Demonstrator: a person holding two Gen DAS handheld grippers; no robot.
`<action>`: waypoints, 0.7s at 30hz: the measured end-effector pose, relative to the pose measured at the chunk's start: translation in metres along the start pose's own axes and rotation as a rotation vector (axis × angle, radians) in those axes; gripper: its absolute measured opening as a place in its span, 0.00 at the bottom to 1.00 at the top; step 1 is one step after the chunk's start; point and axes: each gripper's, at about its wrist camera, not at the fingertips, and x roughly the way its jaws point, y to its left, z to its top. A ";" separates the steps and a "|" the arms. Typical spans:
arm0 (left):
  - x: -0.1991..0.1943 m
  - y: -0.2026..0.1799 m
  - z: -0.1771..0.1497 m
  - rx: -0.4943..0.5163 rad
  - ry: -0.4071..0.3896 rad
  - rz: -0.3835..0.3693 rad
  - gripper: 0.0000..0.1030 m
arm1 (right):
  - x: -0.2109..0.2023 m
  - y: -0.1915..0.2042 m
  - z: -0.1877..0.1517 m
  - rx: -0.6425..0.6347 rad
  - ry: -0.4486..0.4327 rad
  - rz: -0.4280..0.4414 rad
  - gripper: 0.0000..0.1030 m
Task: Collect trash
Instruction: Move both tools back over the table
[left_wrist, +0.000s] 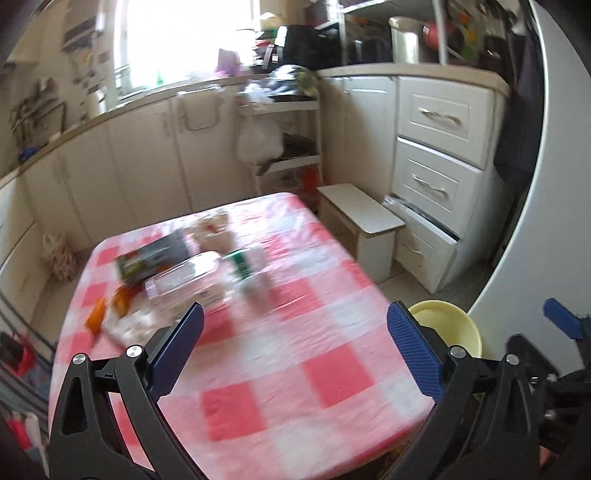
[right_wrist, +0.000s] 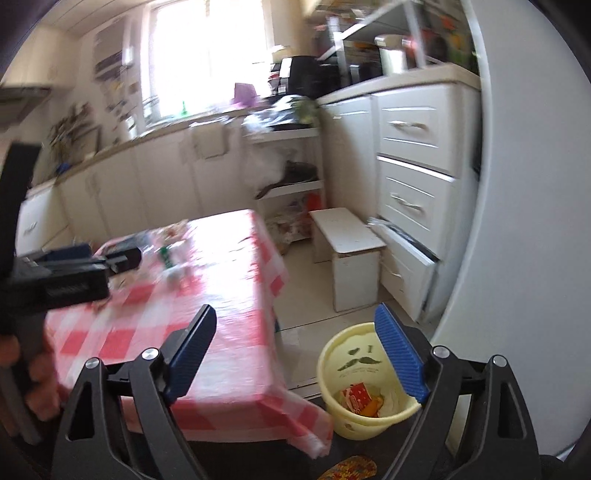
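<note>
Both tools are standing wide apart with nothing between their fingers: the left tool is hanging over the near part of the worktop, and the right tool is hanging off the worktop's right edge, above the yellow bin on the floor. The trash is still lying in a cluster at the far left of the worktop: a clear plastic bottle, a green-labelled bottle, a flat carton, orange scraps and crumpled wrappers, all blurred. The bin is already holding a red wrapper and some paper.

The likeliest trouble, as I am judging it, is coming from the pile itself. The pieces are overlapping and touching, so a tool closing on one may be dragging or knocking a neighbour. The bottles are lying on their sides and could be rolling toward the edge. The checked cloth looks glossy, so light scraps may be sliding away from the fingers. The bin is sitting low and close beside the hanging cloth, so a piece dropped too early may be landing on the floor.

The worktop is wearing a pink-and-white checked cloth in a small kitchen. White cabinets and drawers are lining the walls, a low white stool is standing beside them, and a bright window is glaring above the counter.
</note>
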 end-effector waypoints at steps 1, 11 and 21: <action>-0.006 0.012 -0.003 -0.009 -0.004 0.018 0.93 | 0.001 0.007 -0.001 -0.021 0.000 0.009 0.83; -0.038 0.082 -0.024 -0.081 -0.009 0.111 0.93 | 0.005 0.070 0.000 -0.160 -0.024 0.118 0.84; -0.041 0.112 -0.034 -0.142 0.013 0.136 0.93 | 0.017 0.105 0.003 -0.215 -0.019 0.168 0.84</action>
